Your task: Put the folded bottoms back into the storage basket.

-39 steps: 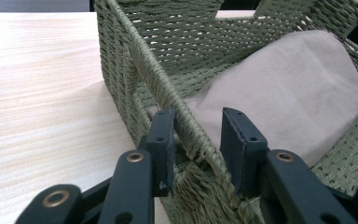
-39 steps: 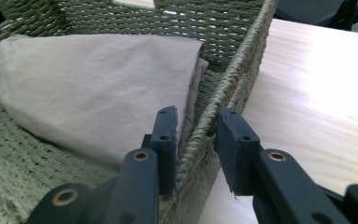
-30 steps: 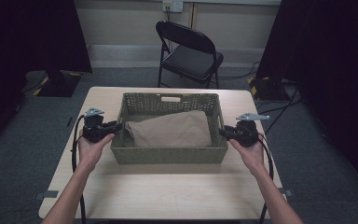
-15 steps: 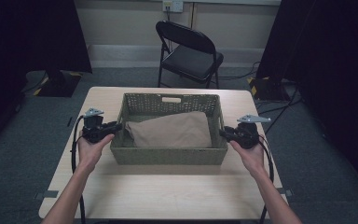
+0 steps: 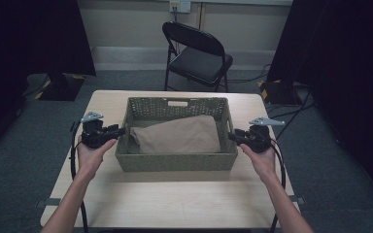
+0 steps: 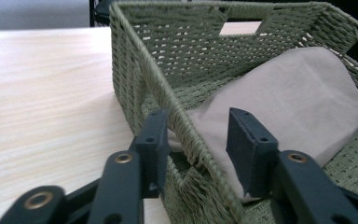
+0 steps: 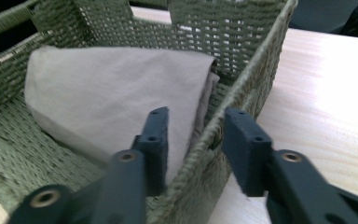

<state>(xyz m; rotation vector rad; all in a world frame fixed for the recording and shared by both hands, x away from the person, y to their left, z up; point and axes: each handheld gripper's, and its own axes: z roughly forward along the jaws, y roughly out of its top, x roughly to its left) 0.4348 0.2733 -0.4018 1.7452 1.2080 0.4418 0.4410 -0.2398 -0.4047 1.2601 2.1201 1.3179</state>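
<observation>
Little has shifted over the past second: both grippers remain parked at the ends of a green woven basket (image 5: 177, 161) that sits in the middle of a light wooden table (image 5: 175, 204), the basket itself unmoved. At the basket's left end, the left gripper (image 5: 120, 131) straddles the rim, its jaws parted with the woven wall between them; the left gripper view shows one jaw outside the wall and the other inside, over the cloth, with gaps on both sides so that nothing is clamped. At the basket's right end, the right gripper (image 5: 231, 135) mirrors the stance, its jaws likewise spread across the wall, one inside and one outside, not closed on it. Inside the basket lies a single folded beige cloth (image 5: 177, 135), covering most of the floor and mounded slightly toward the middle, its edges reaching close to both end walls. A cut-out handle slot (image 5: 177, 103) pierces the basket's far wall. Beyond the basket, off the table, stands a black folding chair (image 5: 197, 56) on grey carpet.
</observation>
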